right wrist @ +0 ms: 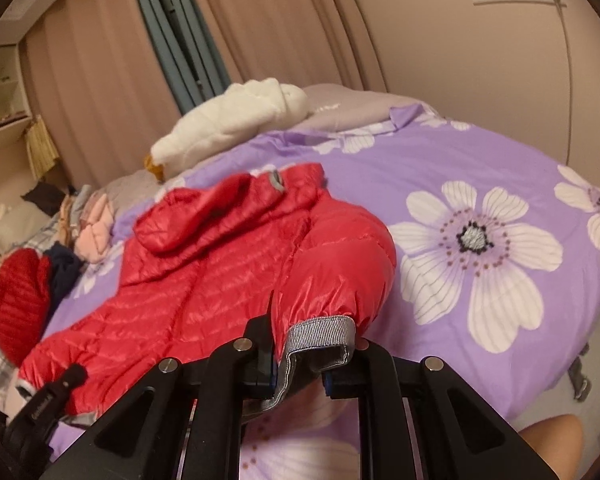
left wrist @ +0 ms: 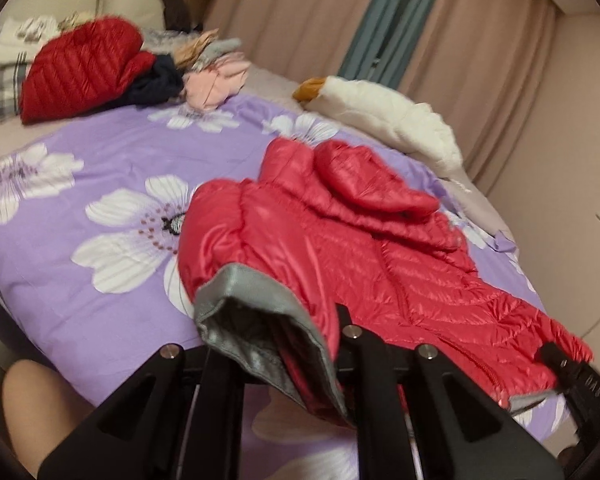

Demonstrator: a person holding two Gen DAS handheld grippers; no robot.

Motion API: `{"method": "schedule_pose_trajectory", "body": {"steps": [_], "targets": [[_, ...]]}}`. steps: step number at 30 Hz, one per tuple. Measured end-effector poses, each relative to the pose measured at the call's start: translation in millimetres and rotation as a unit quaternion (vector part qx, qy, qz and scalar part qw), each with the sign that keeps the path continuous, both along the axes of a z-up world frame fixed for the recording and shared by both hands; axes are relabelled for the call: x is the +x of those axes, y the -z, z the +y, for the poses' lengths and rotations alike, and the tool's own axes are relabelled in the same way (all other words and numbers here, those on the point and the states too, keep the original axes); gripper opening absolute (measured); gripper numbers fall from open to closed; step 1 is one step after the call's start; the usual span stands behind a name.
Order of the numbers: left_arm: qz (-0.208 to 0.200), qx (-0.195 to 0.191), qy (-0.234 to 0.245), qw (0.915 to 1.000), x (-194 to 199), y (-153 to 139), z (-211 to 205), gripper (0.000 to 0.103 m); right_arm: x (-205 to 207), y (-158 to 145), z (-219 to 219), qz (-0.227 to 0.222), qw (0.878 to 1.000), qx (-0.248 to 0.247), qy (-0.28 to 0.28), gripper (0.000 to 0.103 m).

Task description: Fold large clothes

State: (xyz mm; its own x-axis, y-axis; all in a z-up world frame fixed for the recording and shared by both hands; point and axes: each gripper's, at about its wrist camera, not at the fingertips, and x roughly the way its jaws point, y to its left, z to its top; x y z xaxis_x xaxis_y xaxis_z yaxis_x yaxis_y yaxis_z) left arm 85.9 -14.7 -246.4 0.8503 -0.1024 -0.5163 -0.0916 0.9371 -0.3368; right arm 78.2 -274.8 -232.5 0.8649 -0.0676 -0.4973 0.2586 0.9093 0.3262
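both grippers clamped on cuffs of the red puffer jacket [left wrist: 340, 240]: left gripper [left wrist: 284, 344] holds the left-side cuff, right gripper [right wrist: 312, 364] the other. jacket body lies on the purple floral duvet [right wrist: 480, 160], long axis running away from the fingers, hood far. both hands equally near.

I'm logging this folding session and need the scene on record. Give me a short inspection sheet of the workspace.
Surface: purple floral bedspread.
Job's things: red puffer jacket spread out, both grey-trimmed cuffs lifted.
Clutter: darker red jacket, clothes pile, white plush toy.
Grippers: left gripper shut on left cuff; right gripper shut on right cuff.
Cables: one cord from wall sockets.
Surroundings: pink curtains, shelves.
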Motion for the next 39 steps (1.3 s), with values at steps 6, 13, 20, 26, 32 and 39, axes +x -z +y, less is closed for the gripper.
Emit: {"method": "schedule_pose_trajectory", "body": {"steps": [6, 13, 20, 26, 32, 39], "targets": [[-0.015, 0.002, 0.021, 0.9997, -10, -18, 0, 0.012, -14, -21, -6, -0.019, 1.0, 0.002, -0.002, 0.017], [-0.065, 0.002, 0.022, 0.9977, 22, -42, -4, 0.013, 7, -32, -1, -0.063, 0.998, -0.026, 0.002, 0.017], [-0.104, -0.016, 0.016, 0.9943, 106, -82, -6, 0.013, 80, -73, -12, -0.118, 0.993, -0.02, -0.003, 0.017], [-0.084, 0.003, -0.014, 0.9963, 215, -96, -17, 0.013, 188, -90, -16, -0.108, 0.993, -0.039, 0.007, 0.017], [-0.063, 0.0, -0.037, 0.9974, 289, -76, -27, 0.017, 250, -73, -25, -0.073, 0.997, -0.03, 0.022, 0.017], [-0.026, -0.066, -0.064, 0.9955, 349, -54, -14, 0.069, 314, -58, -25, -0.043, 0.999, -0.014, 0.003, 0.053]]}}
